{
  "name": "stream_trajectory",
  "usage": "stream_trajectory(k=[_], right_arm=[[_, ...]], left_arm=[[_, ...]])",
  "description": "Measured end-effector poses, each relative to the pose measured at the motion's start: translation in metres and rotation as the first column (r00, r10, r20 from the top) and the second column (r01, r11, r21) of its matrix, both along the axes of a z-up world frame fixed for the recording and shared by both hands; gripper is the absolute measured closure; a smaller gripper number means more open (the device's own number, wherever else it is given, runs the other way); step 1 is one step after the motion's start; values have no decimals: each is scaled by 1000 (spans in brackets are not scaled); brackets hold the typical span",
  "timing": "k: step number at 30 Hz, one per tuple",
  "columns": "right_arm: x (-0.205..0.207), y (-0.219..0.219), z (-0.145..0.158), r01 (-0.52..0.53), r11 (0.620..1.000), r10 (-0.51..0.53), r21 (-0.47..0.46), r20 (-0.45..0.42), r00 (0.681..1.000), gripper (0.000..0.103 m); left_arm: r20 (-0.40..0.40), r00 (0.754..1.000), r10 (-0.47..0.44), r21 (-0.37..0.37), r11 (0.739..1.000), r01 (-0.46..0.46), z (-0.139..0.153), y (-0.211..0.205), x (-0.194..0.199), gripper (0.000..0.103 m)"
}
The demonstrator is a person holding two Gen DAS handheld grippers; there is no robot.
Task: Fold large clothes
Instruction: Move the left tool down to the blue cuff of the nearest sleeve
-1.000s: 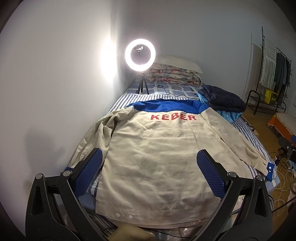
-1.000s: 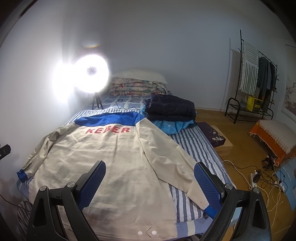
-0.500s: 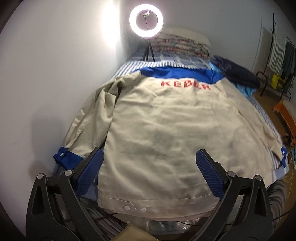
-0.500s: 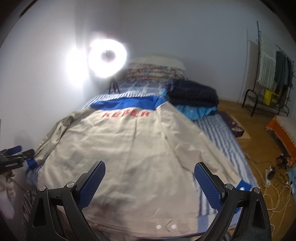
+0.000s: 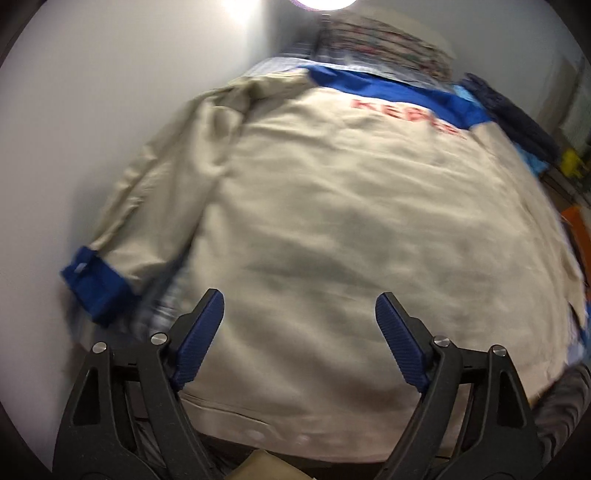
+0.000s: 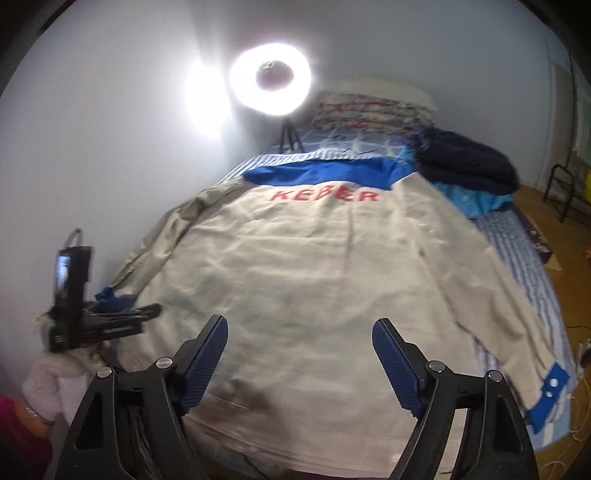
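The jacket (image 6: 314, 280) lies spread flat on the bed (image 6: 524, 251), hem at the near edge, collar toward the far end. Behind it sit folded quilts (image 6: 369, 107); a bundle of clothes (image 6: 465, 166) lies at its far right.

We read both views from the foot of the bed (image 6: 517, 236), each looking forward along its own blue-padded fingers. The left wrist camera sits close over the beige jacket (image 5: 351, 221), tilted steeply down near the wall side; the ring light (image 5: 325, 3) is cut by its top edge. The right wrist camera looks more level, taking in the whole jacket (image 6: 314, 277), ring light (image 6: 269, 79), pillows and floor. Both share the jacket's back and red lettering. The left gripper (image 6: 110, 321) shows at left in the right view.
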State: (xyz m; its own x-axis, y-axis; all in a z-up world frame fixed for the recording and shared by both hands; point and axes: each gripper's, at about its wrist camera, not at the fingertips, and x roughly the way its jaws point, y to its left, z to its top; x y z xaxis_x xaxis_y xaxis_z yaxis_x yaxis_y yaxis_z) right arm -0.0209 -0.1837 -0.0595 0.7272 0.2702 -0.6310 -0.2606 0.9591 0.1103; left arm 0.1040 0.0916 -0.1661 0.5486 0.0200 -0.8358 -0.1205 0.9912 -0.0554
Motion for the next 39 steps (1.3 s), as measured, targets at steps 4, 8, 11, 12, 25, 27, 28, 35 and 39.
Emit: stream_trajectory(k=[4,8,11,12,25,27,28,35,39], right_arm=[[7,12,-3,-52,999,52,16,-2,999,20],[19,27,-13,-91,996,91,4,-16,996,23],[24,35,-20,-112,994,112,7,-24,993,23],[26,40,-23,-123,992,123,11,-29,992,23],[28,55,-37,-166,986,167,22,-43,985,23],[31,53,-37,-163,986,164,37,-46,985,23],[32,54,-38,-162,986,164,40,-47,985,23],[34,61,-45,-191,981,193,37,-60,979,23],[31,64,-45,-207,978,207,1,-35,978,23]], left_arm=[[15,990,137,46,989,-138,2,46,2,16],[-6,980,198,56,979,-198,-8,83,5,39],[-22,970,241,49,970,-240,-16,101,10,46],[-21,966,256,42,966,-255,-18,107,12,46],[-123,947,297,86,954,-288,-65,120,35,44],[-125,948,294,80,955,-286,-65,121,33,43],[-125,948,294,82,955,-286,-65,120,33,43],[-31,909,415,-27,909,-416,-40,128,4,46],[17,869,494,-146,861,-486,-23,144,-31,46]])
